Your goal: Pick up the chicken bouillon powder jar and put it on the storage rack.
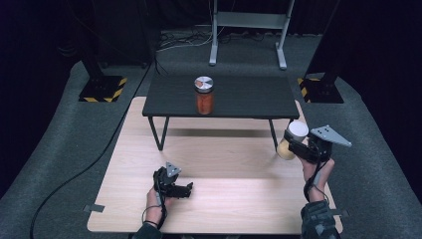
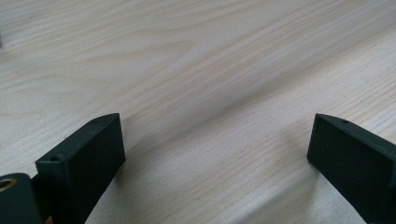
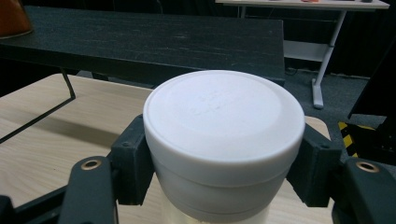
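Observation:
A pale jar with a white lid (image 1: 291, 140) hangs above the right edge of the light wooden table (image 1: 214, 164), and my right gripper (image 1: 294, 147) is shut on it just under the lid. From the right gripper view the white lid (image 3: 224, 116) sits between both black fingers (image 3: 133, 161). An orange jar with a silver lid (image 1: 204, 95) stands upright on the black raised shelf (image 1: 249, 97). My left gripper (image 1: 185, 189) rests low over the near middle of the table, open, with bare wood (image 2: 215, 93) between its jaws.
The black shelf stands on thin metal legs (image 1: 161, 132) at the far side of the table. Grey carpet (image 1: 54, 149) surrounds the table. A white frame (image 1: 249, 30) and yellow-black striped bases (image 1: 102, 89) stand farther back.

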